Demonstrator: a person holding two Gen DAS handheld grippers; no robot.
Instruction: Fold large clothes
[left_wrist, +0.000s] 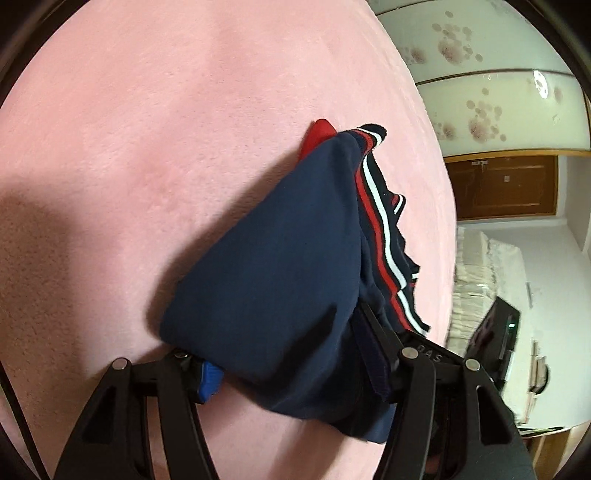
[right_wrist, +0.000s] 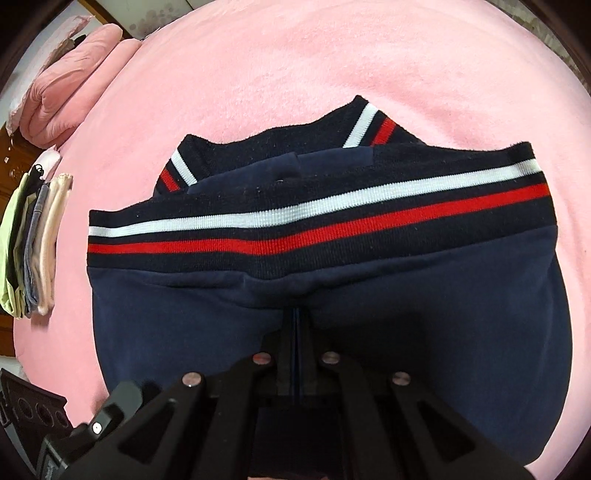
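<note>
Navy cotton: the navy garment (right_wrist: 332, 295), ribbed hem striped white and red, lies folded on the pink blanket (right_wrist: 295, 62), about the middle of the bed; in the right wrist view the striped hem (right_wrist: 314, 221) runs across the far side of the bundle, with a second striped band (right_wrist: 365, 125) showing beyond it

Left gripper (left_wrist: 291, 373): jaws spread; the cloth lies draped between and over them, and the blue pad (left_wrist: 208, 380) on the left finger shows bare beside the fabric, so I judge no pinch here (the right finger is buried under folds, so that side is less sure)

Right gripper (right_wrist: 295, 350): pressed together, pointing steeply down at the near edge of the garment; a thin dark seam of cloth appears caught between the fingers, so I read it as pinching the fabric

Step in hand: a fold looks just laid; the bundle is compact, one claw spread, the other holding the near edge

Next move: it likely calls for drawing the left gripper clear without dragging the layers, then loosing the right and smoothing the bundle

Risk: the loose fold over the left fingers could lift with them

Nearby: a stack of folded clothes (right_wrist: 33, 240) at the far left edge of the bed; a pink quilt (right_wrist: 70, 74) beyond it
</note>
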